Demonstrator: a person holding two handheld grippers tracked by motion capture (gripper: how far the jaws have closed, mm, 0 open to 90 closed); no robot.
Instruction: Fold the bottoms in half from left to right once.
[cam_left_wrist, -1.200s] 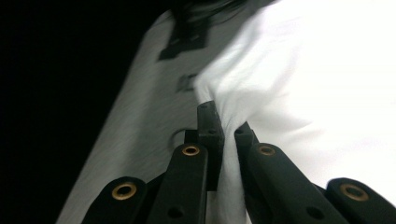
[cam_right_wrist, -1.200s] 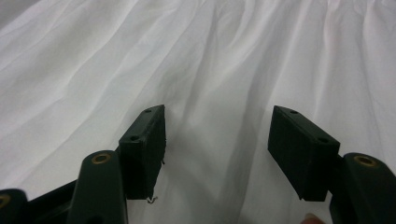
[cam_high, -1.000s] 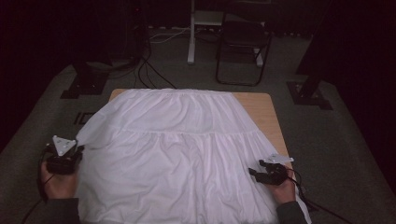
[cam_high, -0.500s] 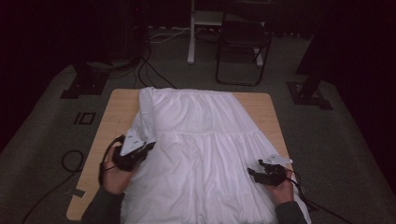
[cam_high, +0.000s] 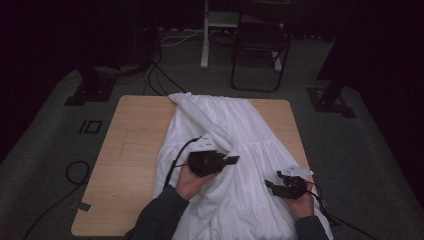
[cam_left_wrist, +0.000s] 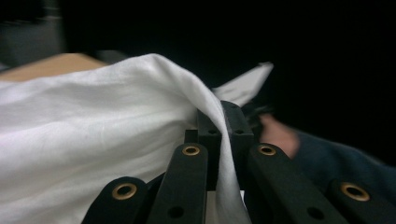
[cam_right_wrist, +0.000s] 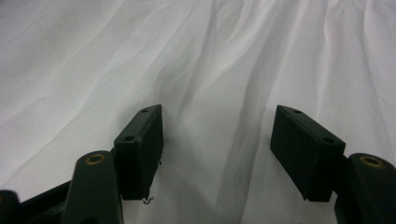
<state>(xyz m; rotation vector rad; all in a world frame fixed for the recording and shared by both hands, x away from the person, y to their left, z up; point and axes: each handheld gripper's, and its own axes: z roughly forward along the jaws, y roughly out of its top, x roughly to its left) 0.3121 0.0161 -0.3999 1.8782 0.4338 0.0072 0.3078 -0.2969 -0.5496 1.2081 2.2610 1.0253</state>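
White cloth (cam_high: 240, 135) | left gripper (cam_high: 231, 160) clamps fold | right gripper (cam_high: 272, 185) released

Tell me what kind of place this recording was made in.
Probably a dim lab or studio set up for recording, not a home. A lone wooden table with a white garment on it stands on grey carpet, cables trail over the floor, black stand bases flank the table, and a folding chair waits behind.

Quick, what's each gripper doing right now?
Left gripper: shut on the white cloth.
Right gripper: open, over the cloth, holding nothing.
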